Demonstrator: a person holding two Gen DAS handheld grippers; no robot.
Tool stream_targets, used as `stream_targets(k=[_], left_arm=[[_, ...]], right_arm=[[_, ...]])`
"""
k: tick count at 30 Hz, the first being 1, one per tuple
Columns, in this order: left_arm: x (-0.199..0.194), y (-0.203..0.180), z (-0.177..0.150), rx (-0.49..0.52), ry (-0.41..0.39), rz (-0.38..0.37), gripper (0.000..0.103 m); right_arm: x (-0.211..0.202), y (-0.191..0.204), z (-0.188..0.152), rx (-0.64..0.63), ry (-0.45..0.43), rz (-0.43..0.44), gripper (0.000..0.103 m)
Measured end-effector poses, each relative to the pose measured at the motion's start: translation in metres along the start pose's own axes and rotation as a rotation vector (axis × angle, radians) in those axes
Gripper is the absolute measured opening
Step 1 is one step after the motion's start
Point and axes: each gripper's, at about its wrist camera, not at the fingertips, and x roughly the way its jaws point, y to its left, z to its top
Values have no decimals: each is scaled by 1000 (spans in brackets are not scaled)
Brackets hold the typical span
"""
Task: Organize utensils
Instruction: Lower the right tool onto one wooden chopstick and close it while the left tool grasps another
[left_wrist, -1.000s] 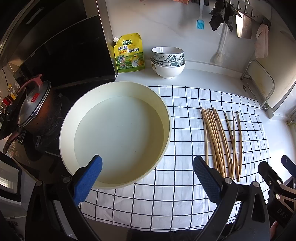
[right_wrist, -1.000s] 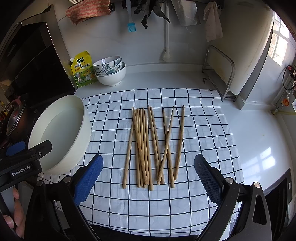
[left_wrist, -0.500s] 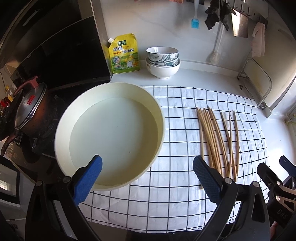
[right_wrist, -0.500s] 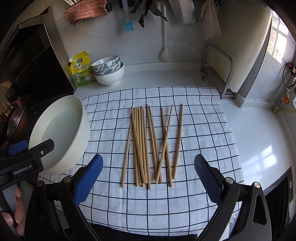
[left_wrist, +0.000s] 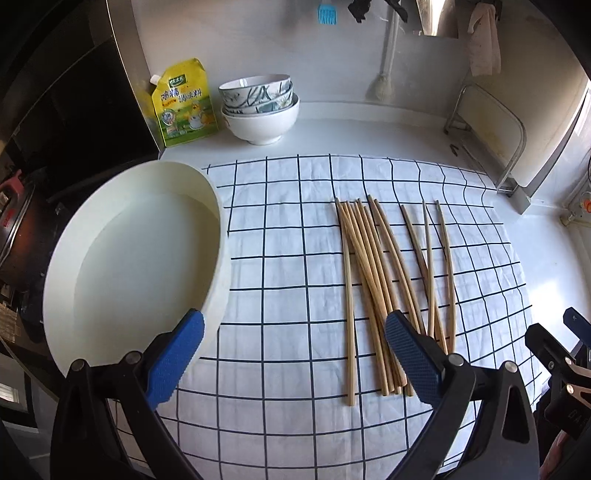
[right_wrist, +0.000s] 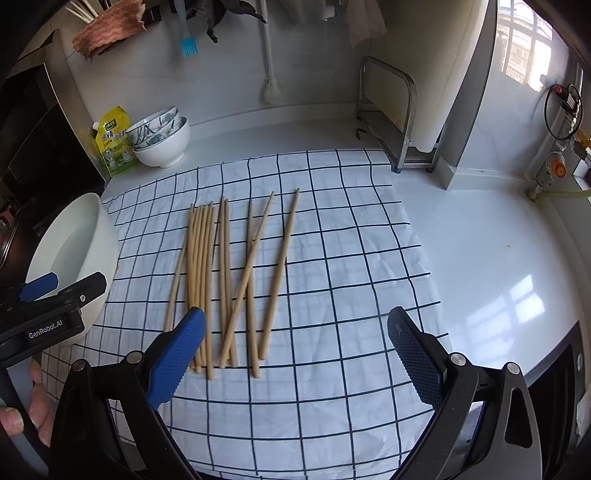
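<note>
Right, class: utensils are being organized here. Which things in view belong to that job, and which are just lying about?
Belonging to the job:
chopsticks
checked cloth
cream basin
left gripper, open
right gripper, open

Just lying about:
stacked bowls
yellow seasoning pouch
blue silicone brush
metal rack

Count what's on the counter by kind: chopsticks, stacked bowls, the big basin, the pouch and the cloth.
chopsticks: 10
stacked bowls: 3
basin: 1
yellow pouch: 1
checked cloth: 1
Total: 16
</note>
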Motion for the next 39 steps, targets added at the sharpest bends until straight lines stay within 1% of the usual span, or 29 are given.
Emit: stream_targets(k=[7,9,11,15,17,20,23,25,28,32,37,39], left_arm=[[38,-16,-5,-35,32,26,97],[49,-20,-6,-24,38,68,97],[59,-20,-6,-27,49,93,97],[74,-11,-5,-90,63,79,97],[81,-10,-5,-97,72,89,97],[87,-11,-7,-85,81,103,97],[91,-12,-9,-90,85,97,97],[93,-13,-10,-79,87,106,97],[99,-15,-10,-74,113,128,97],[102,-14,-9,-98,120,108,97],[109,-19,-9,-76,142,99,97],[109,-18,-9,-85,140,89,97]], right_arm=[[56,-11,3,-23,50,-16,94],[72,-12,5,-24,70,-5,94],[85,-12,8,-28,88,-5,94],[103,-11,12,-45,89,-14,94],[111,-10,14,-50,90,-32,94],[119,-10,16,-42,96,-31,94],[128,-7,17,-49,102,-41,94],[134,-4,18,-54,108,-49,94],[137,-2,18,-64,101,-65,94],[138,-4,14,-88,94,-72,94],[139,-6,14,-88,86,-63,93],[137,-7,12,-96,81,-62,91]])
